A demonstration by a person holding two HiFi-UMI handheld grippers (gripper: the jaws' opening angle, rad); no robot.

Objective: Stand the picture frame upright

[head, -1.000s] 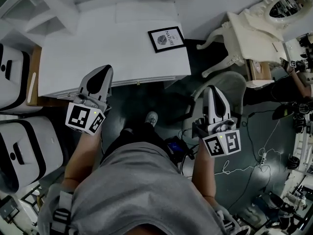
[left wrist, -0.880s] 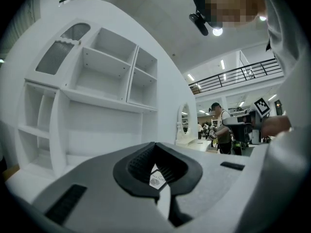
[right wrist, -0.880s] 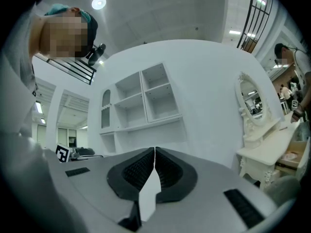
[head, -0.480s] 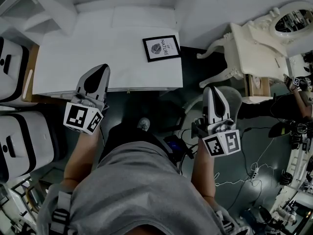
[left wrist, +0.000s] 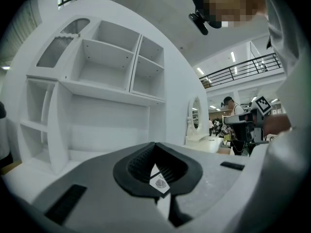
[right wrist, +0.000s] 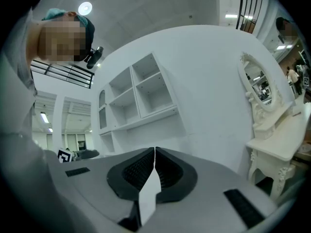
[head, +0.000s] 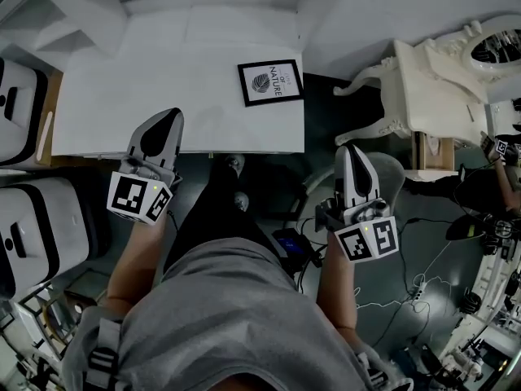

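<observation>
One picture frame [head: 270, 82], one desk [head: 163, 88], two claws [head: 168, 116] [head: 350, 148]

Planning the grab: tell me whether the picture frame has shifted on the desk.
No. The picture frame lies flat by the white desk's right edge, just as before; only the camera's view has slid.

A white bench [head: 163, 96] has a white shelf unit [left wrist: 112, 67] of open compartments rising behind it, an ornate white dressing table [head: 427, 80] with an oval mirror [head: 498, 46] stands to its right, white-and-black cases [head: 49, 226] sit at its left, and loose cables [head: 407, 287] trail over the dark floor [head: 444, 235].
</observation>
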